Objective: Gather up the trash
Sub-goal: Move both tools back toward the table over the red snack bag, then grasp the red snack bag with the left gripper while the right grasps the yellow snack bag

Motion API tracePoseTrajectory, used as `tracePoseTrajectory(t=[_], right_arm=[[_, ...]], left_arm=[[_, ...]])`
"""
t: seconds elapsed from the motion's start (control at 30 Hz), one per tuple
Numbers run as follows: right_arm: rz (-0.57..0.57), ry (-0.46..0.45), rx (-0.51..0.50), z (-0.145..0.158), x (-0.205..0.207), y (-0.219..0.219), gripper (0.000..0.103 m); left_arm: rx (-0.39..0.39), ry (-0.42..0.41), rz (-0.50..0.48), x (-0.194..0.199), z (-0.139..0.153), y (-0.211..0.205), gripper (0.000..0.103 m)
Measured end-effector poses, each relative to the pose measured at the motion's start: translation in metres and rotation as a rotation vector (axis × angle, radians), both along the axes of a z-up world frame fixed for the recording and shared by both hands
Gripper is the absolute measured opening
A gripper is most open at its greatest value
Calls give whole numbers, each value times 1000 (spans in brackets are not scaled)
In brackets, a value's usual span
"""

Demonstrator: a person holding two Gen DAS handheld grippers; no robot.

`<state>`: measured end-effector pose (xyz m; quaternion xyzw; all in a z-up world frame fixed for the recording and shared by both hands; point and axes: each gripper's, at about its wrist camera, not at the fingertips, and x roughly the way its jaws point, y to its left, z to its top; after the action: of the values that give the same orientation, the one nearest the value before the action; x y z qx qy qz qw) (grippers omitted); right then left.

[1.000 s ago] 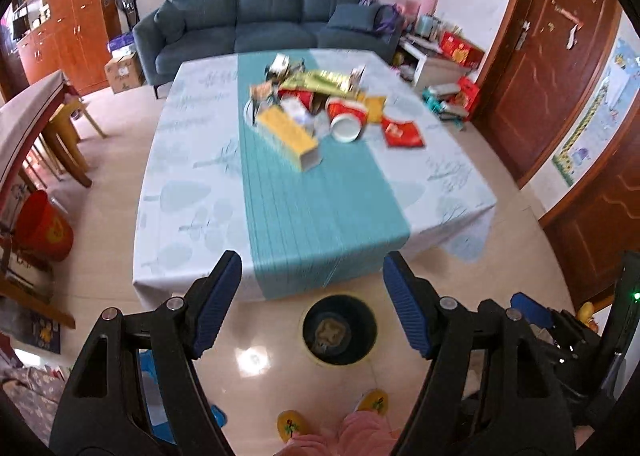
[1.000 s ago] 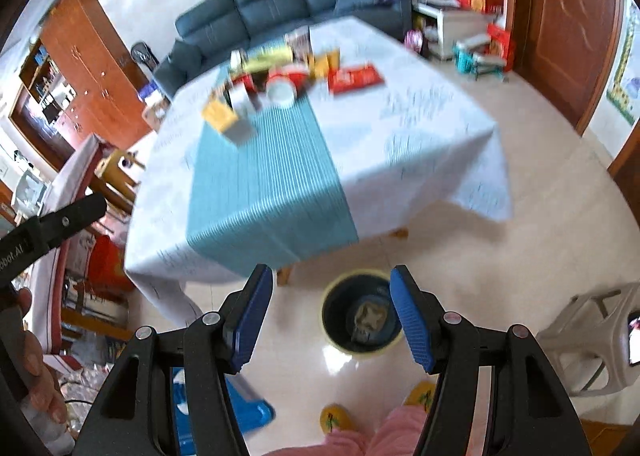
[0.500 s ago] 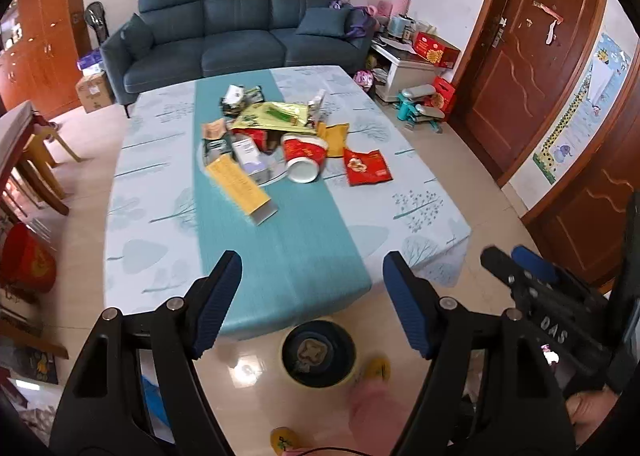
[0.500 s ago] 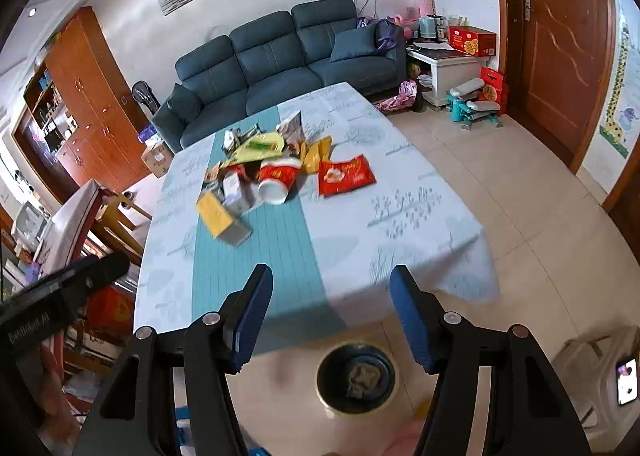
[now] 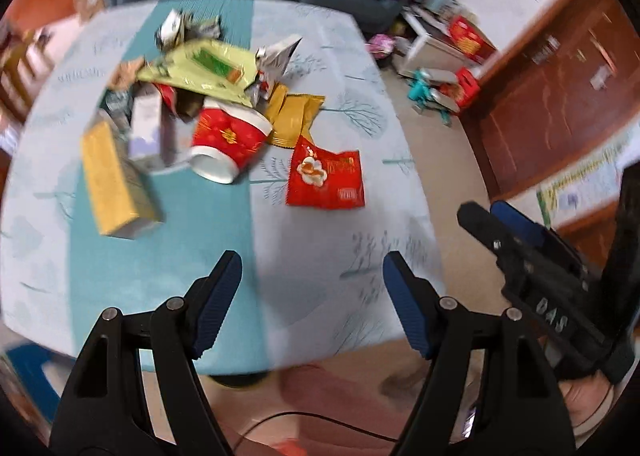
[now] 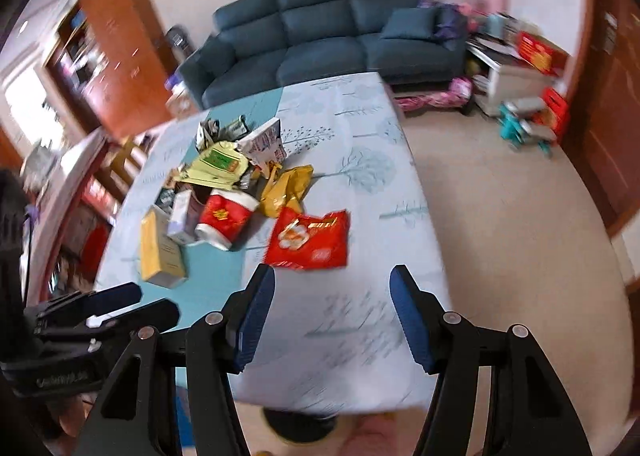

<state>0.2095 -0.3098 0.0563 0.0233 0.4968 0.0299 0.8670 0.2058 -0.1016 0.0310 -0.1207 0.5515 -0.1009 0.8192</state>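
Observation:
A pile of trash lies on the table (image 5: 328,256): a red snack packet (image 5: 326,179) nearest me, a tipped red paper cup (image 5: 226,143), a yellow box (image 5: 116,183), gold wrappers (image 5: 294,117) and a green-yellow bag (image 5: 204,69). The red packet (image 6: 308,240), cup (image 6: 226,219) and yellow box (image 6: 158,250) also show in the right wrist view. My left gripper (image 5: 312,292) is open and empty above the table's near edge. My right gripper (image 6: 332,308) is open and empty just short of the red packet. The bin (image 6: 300,428) peeks out under the table edge.
A blue sofa (image 6: 320,31) stands behind the table (image 6: 360,143). Wooden cabinets (image 6: 104,55) are at the left, a door (image 5: 560,103) and toys (image 6: 528,123) on the floor at the right. My right gripper (image 5: 532,252) shows in the left wrist view.
Both grippers have moved forward and lower over the table's near edge. The trash pile looks larger and closer. The bin has slid under the edge of view.

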Motion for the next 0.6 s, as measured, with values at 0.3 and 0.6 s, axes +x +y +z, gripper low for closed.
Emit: tracePoseTrajectory(t=[0.3, 0.6], right_arm=[[165, 97, -21, -74, 92, -21, 41], [217, 141, 17, -117, 137, -25, 40]], left_arm=[[-110, 186, 310, 57, -72, -12, 70], [5, 176, 387, 91, -110, -35, 70]])
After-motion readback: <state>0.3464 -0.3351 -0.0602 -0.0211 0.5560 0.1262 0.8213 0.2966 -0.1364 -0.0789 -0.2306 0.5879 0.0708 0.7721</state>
